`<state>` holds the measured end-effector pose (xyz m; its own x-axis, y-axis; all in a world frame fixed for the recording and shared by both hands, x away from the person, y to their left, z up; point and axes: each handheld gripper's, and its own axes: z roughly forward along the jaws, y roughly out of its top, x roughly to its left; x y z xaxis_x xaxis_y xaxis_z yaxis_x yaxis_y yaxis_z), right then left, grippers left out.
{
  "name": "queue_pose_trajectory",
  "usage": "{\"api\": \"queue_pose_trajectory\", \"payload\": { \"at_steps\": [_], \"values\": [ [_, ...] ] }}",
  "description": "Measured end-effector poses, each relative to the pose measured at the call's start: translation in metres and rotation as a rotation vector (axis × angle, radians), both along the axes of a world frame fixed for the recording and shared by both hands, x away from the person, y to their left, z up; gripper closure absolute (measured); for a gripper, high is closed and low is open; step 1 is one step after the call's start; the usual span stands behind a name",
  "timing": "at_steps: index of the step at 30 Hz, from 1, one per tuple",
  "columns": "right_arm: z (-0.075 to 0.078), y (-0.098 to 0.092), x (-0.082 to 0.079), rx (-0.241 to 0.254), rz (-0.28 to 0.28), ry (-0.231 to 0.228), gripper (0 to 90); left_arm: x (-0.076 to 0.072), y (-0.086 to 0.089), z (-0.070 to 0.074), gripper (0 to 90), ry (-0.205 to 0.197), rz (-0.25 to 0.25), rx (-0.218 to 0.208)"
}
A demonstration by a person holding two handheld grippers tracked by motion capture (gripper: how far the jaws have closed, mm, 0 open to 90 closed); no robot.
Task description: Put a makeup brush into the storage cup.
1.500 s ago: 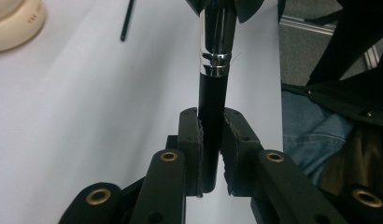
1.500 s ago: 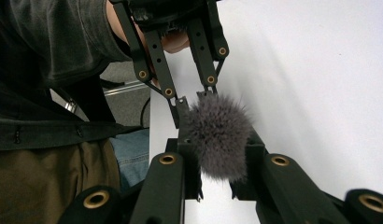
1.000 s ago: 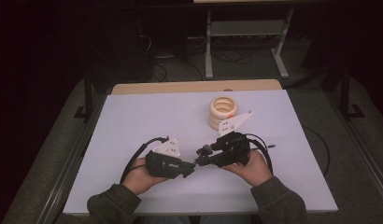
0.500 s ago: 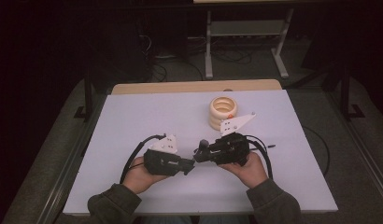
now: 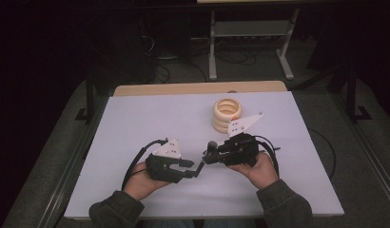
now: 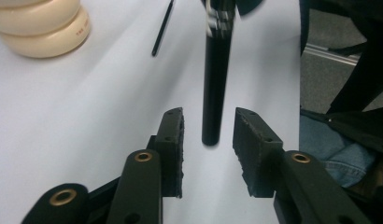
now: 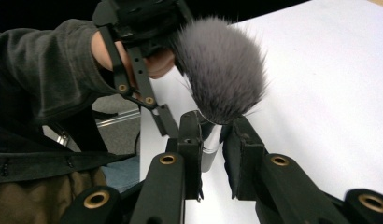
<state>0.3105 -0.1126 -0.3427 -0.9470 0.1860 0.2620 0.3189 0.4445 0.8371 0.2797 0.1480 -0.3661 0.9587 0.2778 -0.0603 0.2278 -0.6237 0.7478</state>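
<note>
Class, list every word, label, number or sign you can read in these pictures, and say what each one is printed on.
Small reddish print on the side of the lowest cream ring in the left gripper view: too small and blurred to read.
No other text can be read: none on the brush, the grippers or the table.

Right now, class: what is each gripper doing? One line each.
Left gripper: open, jaws just opening; the brush handle's tip sits between them, untouched.
Right gripper: shut on the brush near its bristles.
</note>
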Motion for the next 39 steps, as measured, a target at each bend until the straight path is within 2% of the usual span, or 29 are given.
{"api": "queue_pose_trajectory", "payload": {
  "at_steps": [10,16,26,29,39],
  "values": [
    [0.002,-0.016,0.01,-0.062,-0.045,0.014,76.2,-0.005,0.008,-0.002,57.0,-0.019,0.024,-0.003],
    [0.005,-0.022,0.017,-0.083,-0.058,0.027,76.2,-0.005,0.012,-0.005,52.7,-0.02,0.045,-0.005],
    [0.013,-0.027,0.024,-0.106,-0.077,0.022,76.2,-0.006,0.018,-0.009,47.3,-0.038,0.079,0.001],
    [0.018,-0.03,0.028,-0.114,-0.086,0.018,76.3,-0.004,0.021,-0.011,43.4,-0.041,0.101,-0.013],
    [0.031,-0.04,0.039,-0.119,-0.122,0.007,76.3,-0.004,0.027,-0.013,42.0,-0.034,0.116,-0.018]
  ]
}}
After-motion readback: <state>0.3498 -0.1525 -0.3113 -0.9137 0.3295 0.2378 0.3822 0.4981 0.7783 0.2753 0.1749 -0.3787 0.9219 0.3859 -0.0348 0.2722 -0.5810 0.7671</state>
